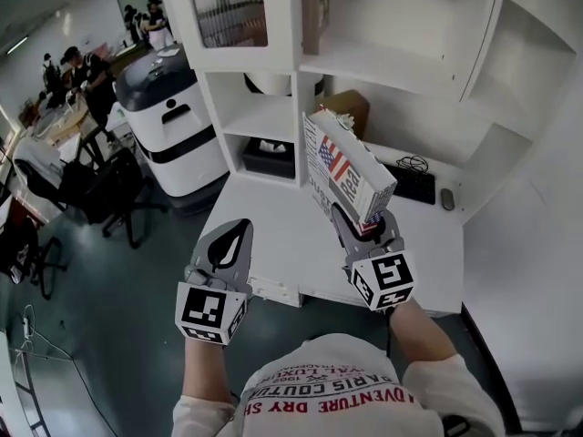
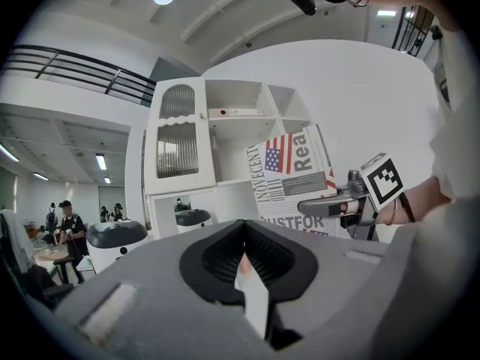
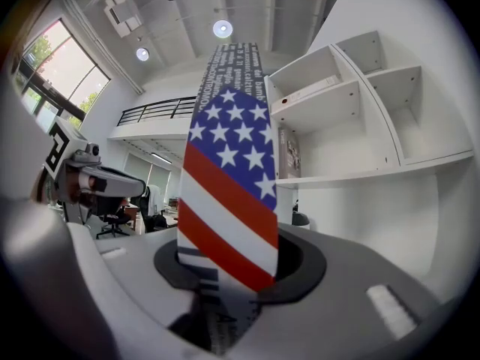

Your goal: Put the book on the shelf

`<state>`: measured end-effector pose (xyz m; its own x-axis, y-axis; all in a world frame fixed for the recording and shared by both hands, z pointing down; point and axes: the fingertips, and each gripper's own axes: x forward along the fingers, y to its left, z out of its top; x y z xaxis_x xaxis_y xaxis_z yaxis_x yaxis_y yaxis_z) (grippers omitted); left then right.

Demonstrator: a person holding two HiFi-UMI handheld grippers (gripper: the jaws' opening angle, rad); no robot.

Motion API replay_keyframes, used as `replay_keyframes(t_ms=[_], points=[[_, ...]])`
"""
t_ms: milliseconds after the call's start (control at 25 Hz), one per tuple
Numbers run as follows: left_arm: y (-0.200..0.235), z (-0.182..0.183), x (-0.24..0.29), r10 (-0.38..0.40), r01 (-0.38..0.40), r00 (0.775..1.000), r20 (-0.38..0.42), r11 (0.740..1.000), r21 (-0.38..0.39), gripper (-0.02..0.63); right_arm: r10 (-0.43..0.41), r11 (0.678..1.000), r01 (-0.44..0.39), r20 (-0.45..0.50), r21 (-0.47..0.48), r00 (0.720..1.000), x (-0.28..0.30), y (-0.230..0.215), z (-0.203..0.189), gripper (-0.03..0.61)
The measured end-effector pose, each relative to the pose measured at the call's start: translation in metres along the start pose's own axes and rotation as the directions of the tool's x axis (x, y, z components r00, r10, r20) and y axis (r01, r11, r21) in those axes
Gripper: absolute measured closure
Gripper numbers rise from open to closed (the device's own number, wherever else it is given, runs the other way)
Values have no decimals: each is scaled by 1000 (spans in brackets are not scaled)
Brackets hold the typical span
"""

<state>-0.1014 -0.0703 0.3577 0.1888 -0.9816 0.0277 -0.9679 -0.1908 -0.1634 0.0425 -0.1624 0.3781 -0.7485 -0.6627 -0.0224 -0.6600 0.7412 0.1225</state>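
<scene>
A book (image 1: 346,167) with a stars-and-stripes cover stands upright in my right gripper (image 1: 364,228), which is shut on its lower end above the white desk (image 1: 273,235). In the right gripper view the book (image 3: 229,178) rises from between the jaws of that gripper (image 3: 232,272), with the white shelf unit (image 3: 352,126) to its right. My left gripper (image 1: 232,239) hangs at the desk's front left edge, jaws together and holding nothing. The left gripper view shows its pads (image 2: 225,257) meeting, and beyond them the book (image 2: 289,175), the right gripper (image 2: 330,205) and the shelf unit (image 2: 217,133).
The shelf unit (image 1: 383,62) stands on the desk's far side, with open cubbies. A keyboard (image 1: 414,185) and mouse (image 1: 447,198) lie at the back right, beside a brown box (image 1: 351,107) and a black bin (image 1: 269,157). A white and black machine (image 1: 168,116), chairs and people are at left.
</scene>
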Motion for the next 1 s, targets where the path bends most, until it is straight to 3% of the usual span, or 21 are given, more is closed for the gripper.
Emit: replay_keyframes(t_ms=[320, 480, 760, 1000], points=[[15, -2, 62, -67, 68, 997, 23, 997, -25, 609, -58, 998, 58, 5, -20, 998, 31, -39, 14, 422], [22, 13, 101, -131, 133, 990, 56, 991, -22, 609, -128, 991, 128, 7, -36, 992, 43, -59, 27, 422], [26, 43, 144, -278, 275, 954, 116, 961, 36, 609, -266, 962, 268, 27, -53, 963, 65, -88, 62, 422], [46, 53, 161, -365, 360, 920, 145, 931, 59, 609, -386, 919, 392, 88, -51, 918, 86, -110, 109, 421]])
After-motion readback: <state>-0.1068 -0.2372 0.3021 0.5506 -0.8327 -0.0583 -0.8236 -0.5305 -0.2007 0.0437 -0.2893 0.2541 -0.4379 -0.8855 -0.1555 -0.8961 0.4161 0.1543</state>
